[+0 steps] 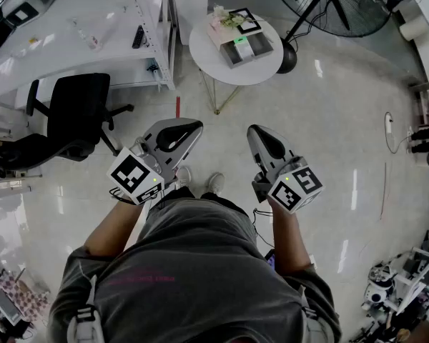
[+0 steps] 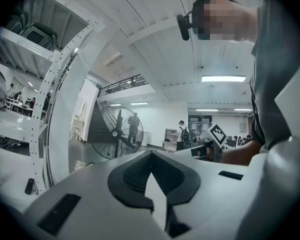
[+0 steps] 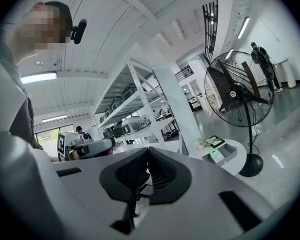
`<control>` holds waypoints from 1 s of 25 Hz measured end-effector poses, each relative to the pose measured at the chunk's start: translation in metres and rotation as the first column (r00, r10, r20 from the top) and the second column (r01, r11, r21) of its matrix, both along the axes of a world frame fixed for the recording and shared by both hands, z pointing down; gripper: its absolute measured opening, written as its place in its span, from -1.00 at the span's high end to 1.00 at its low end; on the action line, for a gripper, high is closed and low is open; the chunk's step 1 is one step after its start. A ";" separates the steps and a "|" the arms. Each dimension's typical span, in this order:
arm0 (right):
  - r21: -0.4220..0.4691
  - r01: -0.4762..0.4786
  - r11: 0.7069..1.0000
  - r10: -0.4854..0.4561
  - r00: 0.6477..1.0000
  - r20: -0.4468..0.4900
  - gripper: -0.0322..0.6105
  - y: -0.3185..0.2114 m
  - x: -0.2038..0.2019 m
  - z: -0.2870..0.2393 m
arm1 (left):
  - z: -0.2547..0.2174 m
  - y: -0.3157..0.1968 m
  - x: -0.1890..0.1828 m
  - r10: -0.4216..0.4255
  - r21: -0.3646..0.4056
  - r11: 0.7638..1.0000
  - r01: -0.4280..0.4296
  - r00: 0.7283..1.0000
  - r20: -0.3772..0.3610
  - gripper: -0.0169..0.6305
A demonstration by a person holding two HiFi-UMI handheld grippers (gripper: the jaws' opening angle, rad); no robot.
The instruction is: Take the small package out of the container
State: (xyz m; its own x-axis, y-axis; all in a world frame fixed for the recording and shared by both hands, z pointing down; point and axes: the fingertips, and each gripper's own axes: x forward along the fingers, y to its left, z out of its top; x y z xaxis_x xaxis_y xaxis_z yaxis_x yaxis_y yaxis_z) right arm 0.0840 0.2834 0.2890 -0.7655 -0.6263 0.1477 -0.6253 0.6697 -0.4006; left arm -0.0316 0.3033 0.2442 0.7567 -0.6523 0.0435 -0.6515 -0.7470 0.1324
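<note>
A grey open container sits on a small round white table well ahead of me; something in it glows green, and I cannot make out a small package. The right gripper view shows the same container at the right, far off. I hold both grippers level at waist height over the floor, apart from the table. My left gripper is shut with nothing between its jaws. My right gripper is shut and holds nothing too.
A pale box with flowers and a black-framed marker card share the table. A large standing fan is behind it, a white shelf rack to its left, and a black office chair at the left. Clutter lies on the floor at the lower right.
</note>
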 end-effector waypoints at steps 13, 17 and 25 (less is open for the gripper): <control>0.026 0.045 0.999 -0.044 0.999 -0.028 0.83 -0.006 0.030 0.006 | 0.008 -0.007 0.042 -0.015 -0.010 1.000 0.015 1.000 0.008 0.90; 0.016 0.041 0.999 -0.041 0.999 -0.033 0.83 -0.009 0.044 0.012 | 0.012 -0.010 0.056 -0.022 -0.014 1.000 0.022 1.000 0.012 0.90; -0.014 0.034 0.999 -0.034 0.999 -0.026 0.83 -0.022 0.072 0.024 | 0.021 -0.021 0.079 -0.028 -0.026 0.999 0.028 0.999 0.016 0.90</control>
State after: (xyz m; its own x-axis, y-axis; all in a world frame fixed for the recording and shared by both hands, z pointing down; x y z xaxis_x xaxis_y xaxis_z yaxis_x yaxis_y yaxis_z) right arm 0.1561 0.2617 0.3128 -0.7823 -0.5976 0.1758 -0.6123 0.6857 -0.3936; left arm 0.0474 0.2825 0.2649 0.7371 -0.6719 0.0725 -0.6745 -0.7247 0.1409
